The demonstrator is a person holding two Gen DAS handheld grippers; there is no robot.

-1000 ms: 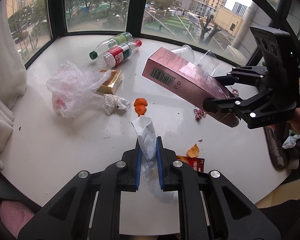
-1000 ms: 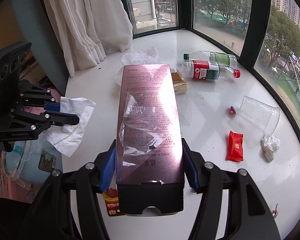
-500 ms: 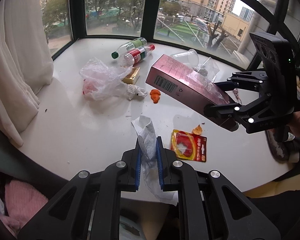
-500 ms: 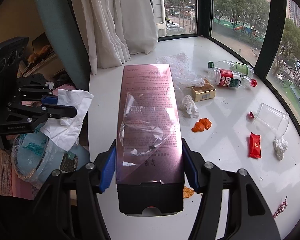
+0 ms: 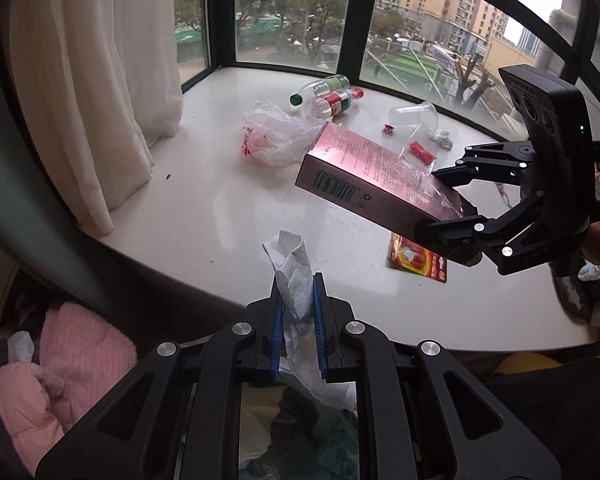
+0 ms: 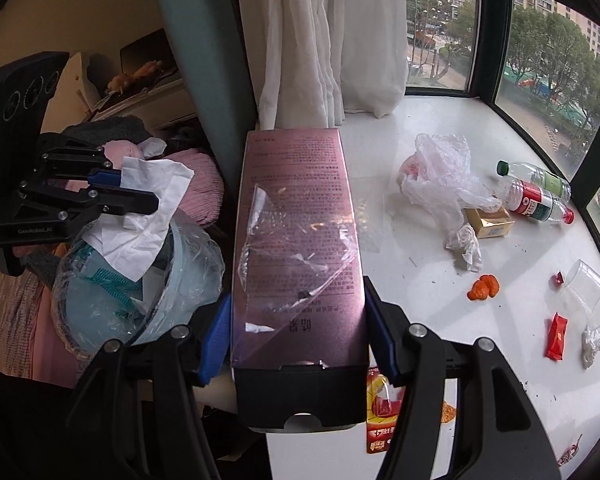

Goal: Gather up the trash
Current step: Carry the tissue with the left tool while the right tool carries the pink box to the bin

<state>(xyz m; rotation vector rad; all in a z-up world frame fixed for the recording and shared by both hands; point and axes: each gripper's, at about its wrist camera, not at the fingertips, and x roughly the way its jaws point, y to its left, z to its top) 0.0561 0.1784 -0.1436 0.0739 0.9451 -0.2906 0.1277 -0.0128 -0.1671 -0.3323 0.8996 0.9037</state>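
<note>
Item, left tongs (image 5: 296, 300): we find them nearly closed, pinching a crumpled white tissue (image 5: 294, 276) whose loose tail hangs below the pads. Item, right tongs (image 6: 296, 328): held about half open and clamped on the sides of a long pink box (image 6: 296, 232), gripped near its dark end so most of its length juts forward; a scrap of clear film clings to its top. Both loads hang past the worktop (image 5: 220, 208) edge, the tissue directly above a lined bin (image 6: 140, 280) already holding rubbish, the box just beside it. Still on the worktop: a plastic bag (image 6: 440, 176), two bottles (image 6: 536, 196), a small gold box (image 6: 490, 222), orange peel (image 6: 485, 287), a clear cup (image 6: 588, 286), a red wrapper (image 6: 556, 336), a red and gold card (image 6: 382, 412) at the near edge. Risks, in our judgement: the box, held by one end, may swing down or slip if the grip eases early; it may be too long for the bin and catch the liner, though the bin's depth is hard to read. The tissue may cling to a pad or drift outside onto the pink bedding (image 5: 72, 360).
</note>
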